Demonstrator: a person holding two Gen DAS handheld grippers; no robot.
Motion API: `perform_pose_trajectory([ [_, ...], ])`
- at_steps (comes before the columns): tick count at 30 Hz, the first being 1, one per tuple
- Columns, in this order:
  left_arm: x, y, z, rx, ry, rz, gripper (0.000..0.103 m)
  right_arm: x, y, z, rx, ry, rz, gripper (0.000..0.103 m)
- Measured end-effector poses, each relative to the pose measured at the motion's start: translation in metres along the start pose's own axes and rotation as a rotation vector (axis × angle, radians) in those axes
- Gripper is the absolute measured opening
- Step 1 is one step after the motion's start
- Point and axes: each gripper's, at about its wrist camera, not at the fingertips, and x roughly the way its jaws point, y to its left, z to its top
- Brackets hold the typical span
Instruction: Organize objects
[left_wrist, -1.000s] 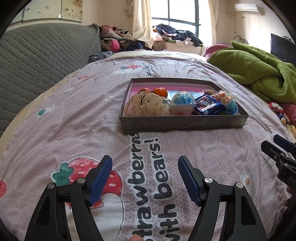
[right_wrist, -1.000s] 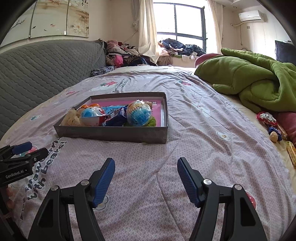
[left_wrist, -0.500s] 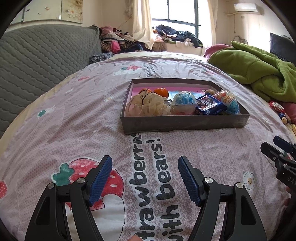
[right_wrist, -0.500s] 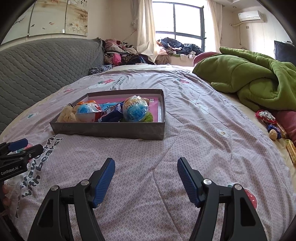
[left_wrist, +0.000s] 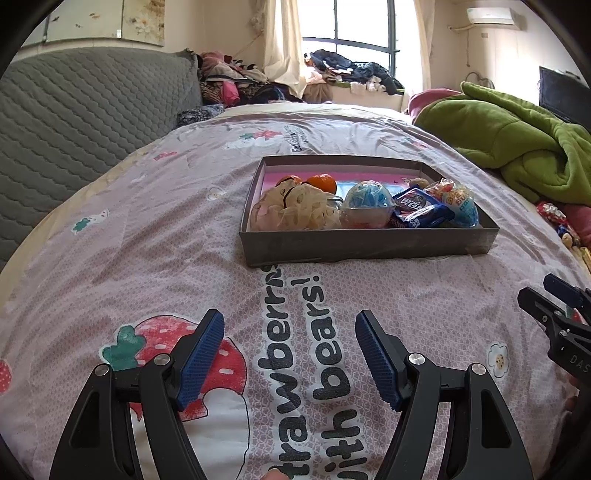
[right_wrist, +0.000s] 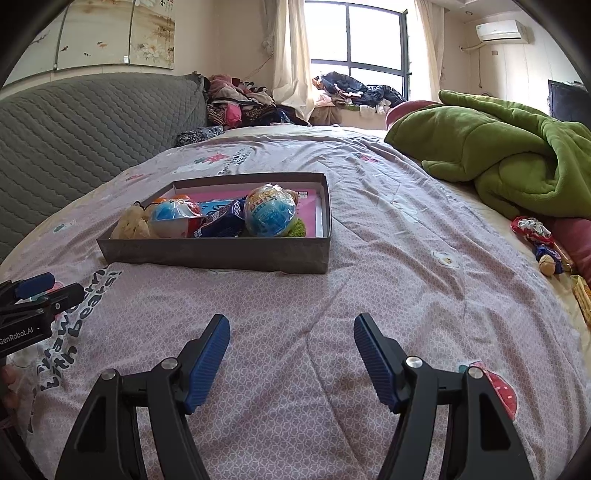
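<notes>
Left gripper (left_wrist: 290, 354) low over the bedspread (left_wrist: 147, 258), jaws spread wide, nothing between them; printed strawberry and the words "strawberries with bears!" directly below. Right gripper (right_wrist: 291, 354) likewise wide apart and empty, above plain patterned quilt.

Farther out, mid-bed: shallow grey box (left_wrist: 369, 245) with pink lining, resting flat. Inside, from the left wrist view: cream mesh sponge (left_wrist: 295, 206) at left, orange fruit (left_wrist: 322, 182) behind it, blue-and-white capsule egg (left_wrist: 367, 205), dark blue snack packets (left_wrist: 421, 214), a second wrapped blue egg (left_wrist: 460, 206) at right.

Right edge of the bed: crumpled green blanket (right_wrist: 498, 155); a few small wrapped items (right_wrist: 533, 230) near it.

Left: grey quilted headboard (right_wrist: 92, 129). Far end: heaped clothes (right_wrist: 243, 105), curtained window (right_wrist: 358, 44), wall air conditioner (right_wrist: 502, 31).
</notes>
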Motion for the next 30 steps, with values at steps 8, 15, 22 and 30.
perform_pose_trajectory([
  [8, 0.0009, 0.0014, 0.0001, -0.003, 0.003, -0.004, 0.075, 0.0005, -0.0026, 0.0, 0.011, 0.002, -0.007, 0.069],
  [15, 0.0008, 0.0027, 0.0003, -0.007, 0.004, 0.001, 0.075, 0.0014, -0.0025, -0.0011, 0.006, 0.008, -0.006, 0.069],
  [22, 0.0, 0.002, -0.0003, -0.005, 0.003, 0.001, 0.075, 0.0019, -0.0036, -0.0009, 0.014, 0.011, -0.014, 0.069],
  [30, -0.0006, 0.002, -0.0008, -0.004, 0.003, 0.004, 0.075, 0.0023, -0.0055, -0.0007, 0.021, 0.013, -0.016, 0.069],
])
